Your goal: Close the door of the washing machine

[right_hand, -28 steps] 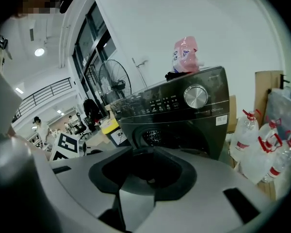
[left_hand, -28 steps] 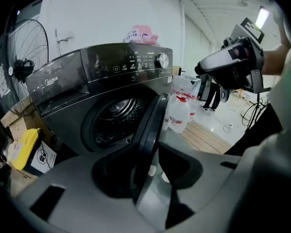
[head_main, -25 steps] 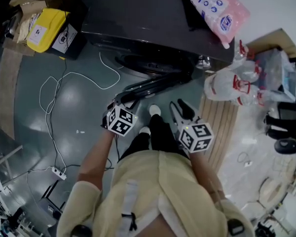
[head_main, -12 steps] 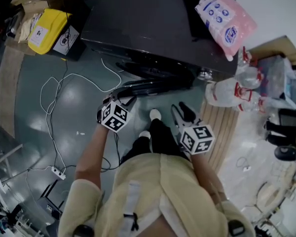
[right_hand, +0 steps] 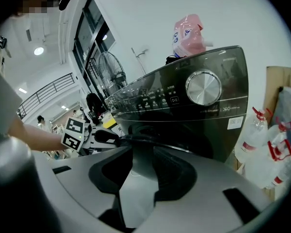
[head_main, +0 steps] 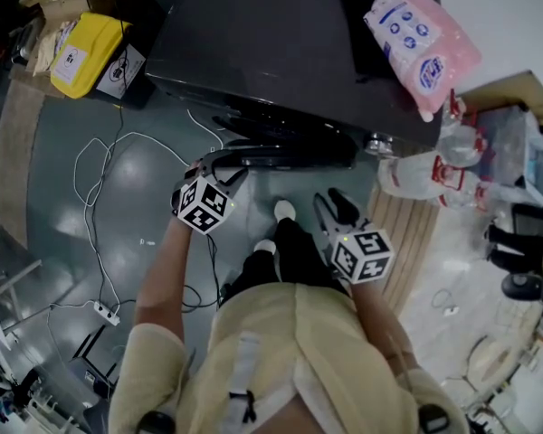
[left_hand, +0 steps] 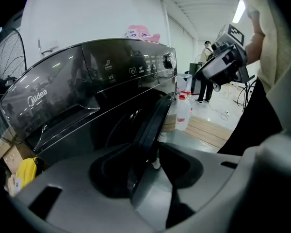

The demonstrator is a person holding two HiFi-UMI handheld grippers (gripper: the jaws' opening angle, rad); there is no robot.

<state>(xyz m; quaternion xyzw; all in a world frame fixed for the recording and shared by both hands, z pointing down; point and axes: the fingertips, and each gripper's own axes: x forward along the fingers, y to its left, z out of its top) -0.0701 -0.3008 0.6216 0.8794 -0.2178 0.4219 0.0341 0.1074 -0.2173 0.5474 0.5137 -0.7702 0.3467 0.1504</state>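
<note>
Head view: washing machine (head_main: 271, 43) door (head_main: 285, 156) is ajar, swung close to the front. Left tongs (head_main: 222, 168) are spread wide at the door's free edge. Left gripper view shows the rim between the jaws, not clamped. Right tongs (head_main: 332, 204) are open, empty, apart from the door. Readable: "Midea" logo (left_hand: 37, 97) on the front panel, "UV" mark (left_hand: 110, 75) by the controls.

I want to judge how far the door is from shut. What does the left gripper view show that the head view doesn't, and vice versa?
Left gripper view only: the control dial and the door seen edge-on between open jaws. Head view only: the white floor cable and the power strip. Shared: the washing machine, its door ajar, and the pink bag.
</note>
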